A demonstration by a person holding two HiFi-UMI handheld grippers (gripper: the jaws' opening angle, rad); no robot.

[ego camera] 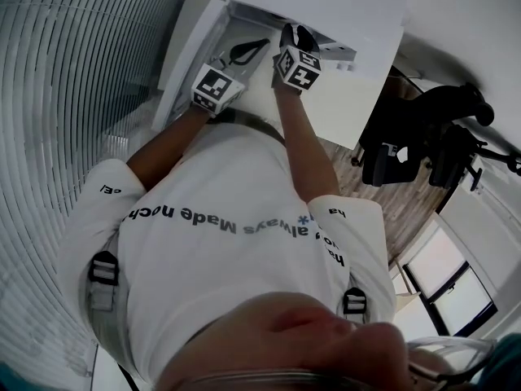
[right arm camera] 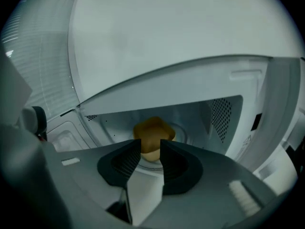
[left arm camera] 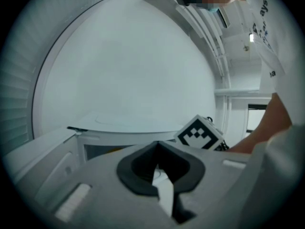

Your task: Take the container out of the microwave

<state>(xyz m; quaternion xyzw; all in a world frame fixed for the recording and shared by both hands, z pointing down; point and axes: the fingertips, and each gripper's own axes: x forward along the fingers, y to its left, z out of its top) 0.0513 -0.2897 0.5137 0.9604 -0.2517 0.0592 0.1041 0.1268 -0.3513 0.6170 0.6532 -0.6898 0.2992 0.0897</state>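
Observation:
The white microwave [ego camera: 326, 23] stands with its door [ego camera: 189, 59] swung open to the left. Inside, on the turntable, sits the container [right arm camera: 153, 130], pale with a yellow-brown lid. My right gripper [right arm camera: 151, 146] is open at the mouth of the cavity. The container shows through the gap between its pads, farther in and untouched. In the head view the right gripper [ego camera: 293, 37] reaches into the opening. My left gripper [left arm camera: 157, 146] is shut and empty, held left of the opening near the door; in the head view the left gripper [ego camera: 247, 52] lies beside the right one.
The cavity's perforated right wall [right arm camera: 221, 114] and its roof edge [right arm camera: 181, 82] frame the opening. The open door's inner panel [right arm camera: 64, 136] is close on the left. A black office chair [ego camera: 423, 145] stands on the wooden floor to the right. A ribbed wall [ego camera: 73, 96] rises on the left.

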